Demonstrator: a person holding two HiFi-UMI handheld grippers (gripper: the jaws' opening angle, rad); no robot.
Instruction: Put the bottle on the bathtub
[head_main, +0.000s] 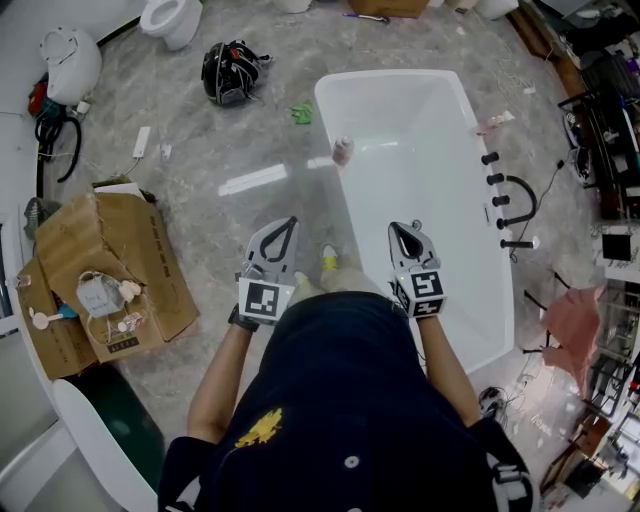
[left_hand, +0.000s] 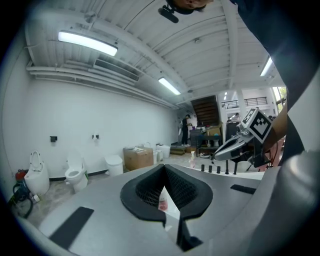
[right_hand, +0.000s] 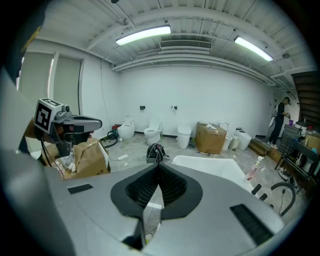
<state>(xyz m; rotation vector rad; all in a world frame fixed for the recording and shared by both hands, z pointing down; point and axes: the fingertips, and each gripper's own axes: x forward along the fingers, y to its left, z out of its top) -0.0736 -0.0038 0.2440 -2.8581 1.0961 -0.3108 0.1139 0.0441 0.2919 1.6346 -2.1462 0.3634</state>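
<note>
The small pale bottle with a pinkish label (head_main: 342, 150) stands upright on the left rim of the white free-standing bathtub (head_main: 325, 108), about midway along that side. The left gripper view catches it through the gap under the jaws (left_hand: 162, 202), where its pink label shows against the white rim. The print on the label is too small to read.

A second, slim clear bottle with a white pump top and a pink label (right_hand: 257, 167) sits on the opposite rim, near the row of black tap fittings (head_main: 505, 205). Its label can't be read either.

The left claw (head_main: 290, 222) and the right claw (head_main: 400, 230) are held side by side in front of the person, well short of both bottles. On each, the black-padded jaws are closed tip to tip with nothing between them. Each carries a cube with black-and-white square markers (head_main: 263, 300), the only clear print in sight.

On the grey marbled floor (head_main: 250, 180) lie a black helmet (head_main: 230, 72) and an open brown cardboard box (head_main: 110, 260). The box's dark sticker is illegible.
</note>
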